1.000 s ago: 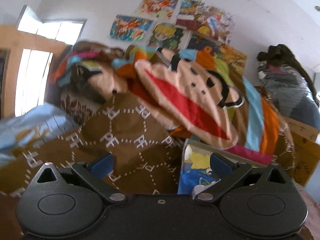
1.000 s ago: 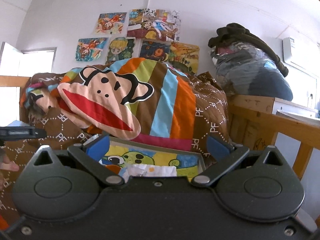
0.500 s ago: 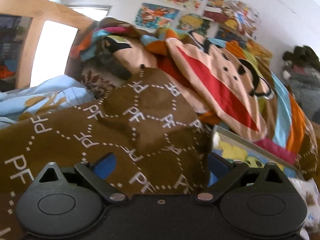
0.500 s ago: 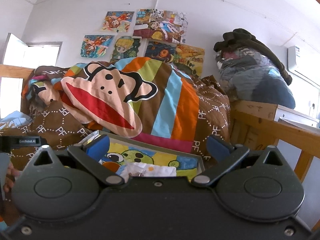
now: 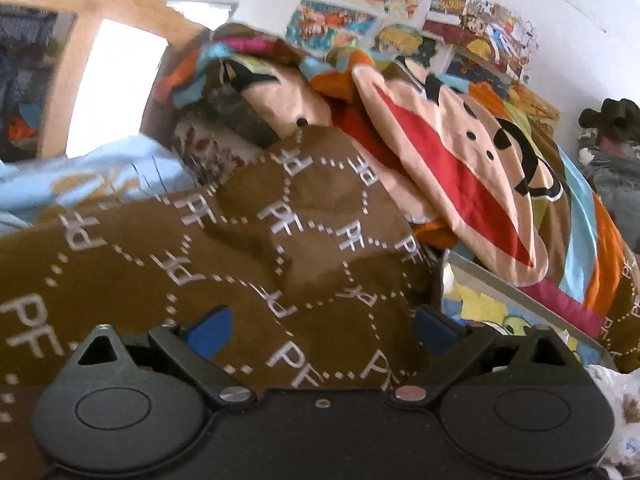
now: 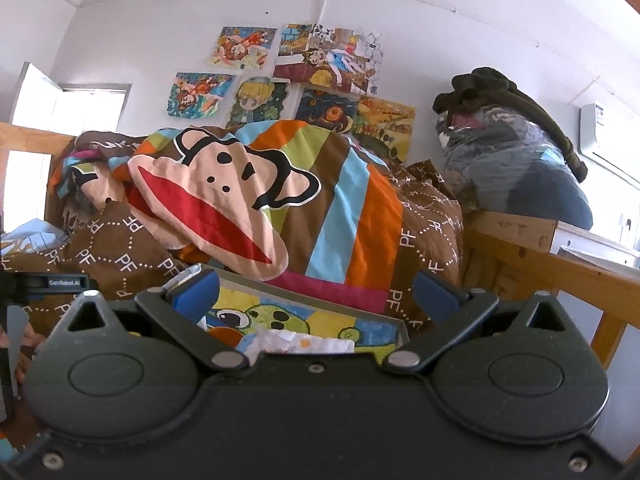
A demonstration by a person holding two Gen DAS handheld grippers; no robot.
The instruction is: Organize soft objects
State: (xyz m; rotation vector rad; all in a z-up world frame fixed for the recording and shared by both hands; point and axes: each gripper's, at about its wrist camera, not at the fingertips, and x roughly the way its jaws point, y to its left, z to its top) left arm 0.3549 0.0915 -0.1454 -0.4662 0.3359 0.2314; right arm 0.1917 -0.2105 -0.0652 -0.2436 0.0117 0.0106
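Note:
A brown quilt with white "PF" print is heaped on the bed, with a monkey-face panel and coloured stripes behind it. My left gripper is open, its blue pads on either side of a fold of the brown quilt. In the right wrist view the same quilt rises behind a cartoon-printed box holding a white soft item. My right gripper is open and empty just above the box. The left gripper shows at the far left.
A light blue sheet lies to the left by a wooden bed frame. A wooden rail runs on the right. A bag of clothes sits on a wooden box behind it. Posters hang on the wall.
My left gripper has moved left and in toward the brown quilt, which now fills the space between its pads. My right gripper has risen slightly and stays open over the box.

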